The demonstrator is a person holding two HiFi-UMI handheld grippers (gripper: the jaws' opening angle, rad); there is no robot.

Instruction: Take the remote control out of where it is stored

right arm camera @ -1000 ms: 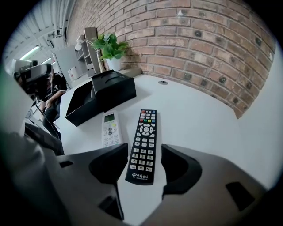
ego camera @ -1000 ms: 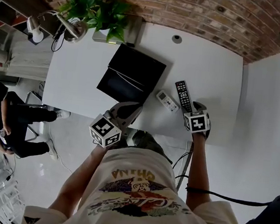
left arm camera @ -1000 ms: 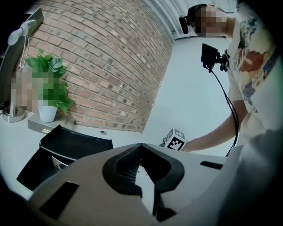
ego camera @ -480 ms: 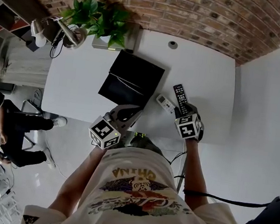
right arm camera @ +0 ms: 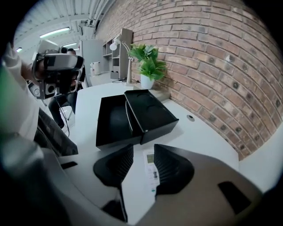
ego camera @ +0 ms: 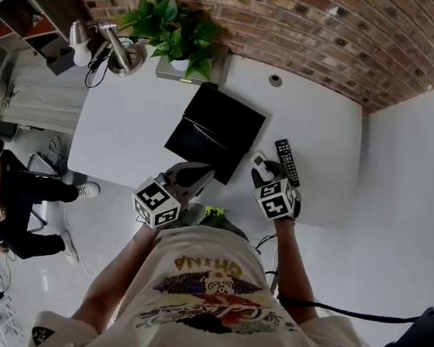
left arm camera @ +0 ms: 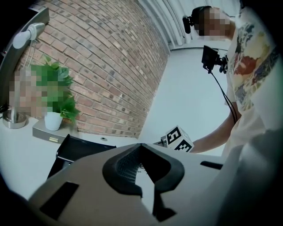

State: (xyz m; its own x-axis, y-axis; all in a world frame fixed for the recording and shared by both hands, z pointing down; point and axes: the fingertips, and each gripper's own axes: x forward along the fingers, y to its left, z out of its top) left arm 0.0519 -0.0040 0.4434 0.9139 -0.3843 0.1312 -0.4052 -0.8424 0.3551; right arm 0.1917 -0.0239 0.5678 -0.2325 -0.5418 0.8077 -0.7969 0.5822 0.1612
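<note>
Now the right tongs (right arm camera: 142,152), apart though just narrowing, hang over the white remote control (right arm camera: 151,170) lying on the worktop (right arm camera: 199,132) just beside the open black box (right arm camera: 150,112), its length running along the gap between the pads (right arm camera: 118,164), while the left tongs (left arm camera: 141,148), shut and empty, sit farther off.

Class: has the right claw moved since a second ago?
Yes. The right claw shifted left, from the black remote's near end to above the white remote. Its jaws have just been closing, with that remote between them.
</note>
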